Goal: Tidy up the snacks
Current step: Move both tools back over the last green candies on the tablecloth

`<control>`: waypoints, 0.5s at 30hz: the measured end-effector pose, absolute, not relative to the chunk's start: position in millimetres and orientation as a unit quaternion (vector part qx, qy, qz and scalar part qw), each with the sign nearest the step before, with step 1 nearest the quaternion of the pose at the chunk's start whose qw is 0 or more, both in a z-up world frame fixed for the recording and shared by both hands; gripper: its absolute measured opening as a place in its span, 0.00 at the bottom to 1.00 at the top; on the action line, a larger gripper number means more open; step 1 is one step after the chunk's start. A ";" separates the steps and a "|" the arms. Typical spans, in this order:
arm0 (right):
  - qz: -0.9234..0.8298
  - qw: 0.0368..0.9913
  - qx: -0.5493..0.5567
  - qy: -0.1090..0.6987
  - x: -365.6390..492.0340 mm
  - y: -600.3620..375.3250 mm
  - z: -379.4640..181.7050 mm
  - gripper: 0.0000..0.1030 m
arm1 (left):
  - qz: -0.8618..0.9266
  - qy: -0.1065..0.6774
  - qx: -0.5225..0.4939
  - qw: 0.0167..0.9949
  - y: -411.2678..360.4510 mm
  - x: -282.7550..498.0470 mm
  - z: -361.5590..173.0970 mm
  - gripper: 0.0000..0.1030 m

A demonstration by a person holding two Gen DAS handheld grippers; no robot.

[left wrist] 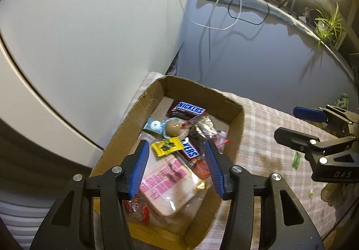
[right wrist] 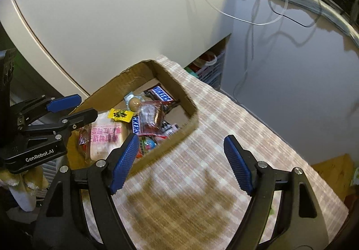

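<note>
Cardboard formed the open box (left wrist: 233, 119) that stood on the bench (left wrist: 264, 128), which was covered with a checked beige cloth. The box held the snacks: 1 Snickers bar (left wrist: 188, 109) lay at the far end, a 2nd Snickers bar (left wrist: 190, 149) lay nearer the middle, and a yellow candy packet (left wrist: 167, 147) rested just left of it. A round brown sweet (left wrist: 173, 127) sat between the 2 bars. A clear packet with pink lettering (left wrist: 166, 180) occupied the near part of the box.

The left hand-held gripper (left wrist: 177, 167) hung above the near part of the box, its 2 blue pads apart and nothing between them. The right hand-held gripper (right wrist: 181, 164) was over the cloth, just right of the box's right wall, its jaws spread wide and empty.
</note>
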State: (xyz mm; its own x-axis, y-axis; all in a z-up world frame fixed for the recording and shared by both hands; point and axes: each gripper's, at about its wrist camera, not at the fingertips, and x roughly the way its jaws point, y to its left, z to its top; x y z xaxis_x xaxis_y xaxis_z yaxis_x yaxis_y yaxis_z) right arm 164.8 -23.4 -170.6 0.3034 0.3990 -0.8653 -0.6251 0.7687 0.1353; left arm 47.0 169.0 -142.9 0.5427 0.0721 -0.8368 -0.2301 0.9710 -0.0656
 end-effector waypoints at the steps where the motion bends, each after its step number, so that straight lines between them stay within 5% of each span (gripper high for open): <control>1: 0.317 0.801 -0.110 0.496 164.0 -29.4 -168.8 0.78 | 0.084 0.469 -0.082 0.875 165.2 46.6 -141.5 0.49; 15: 0.233 0.833 -0.049 0.500 132.3 -137.4 -157.2 0.78 | 0.018 0.475 -0.062 0.877 109.1 56.9 -142.2 0.49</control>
State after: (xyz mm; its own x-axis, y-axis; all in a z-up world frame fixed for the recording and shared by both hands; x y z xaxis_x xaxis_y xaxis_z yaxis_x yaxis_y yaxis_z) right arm 132.3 -137.4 -157.2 0.3921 0.3389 -0.8552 -0.4374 0.8865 0.1507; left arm 56.9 109.1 -142.2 0.5475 -0.0280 -0.8363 -0.0899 0.9917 -0.0921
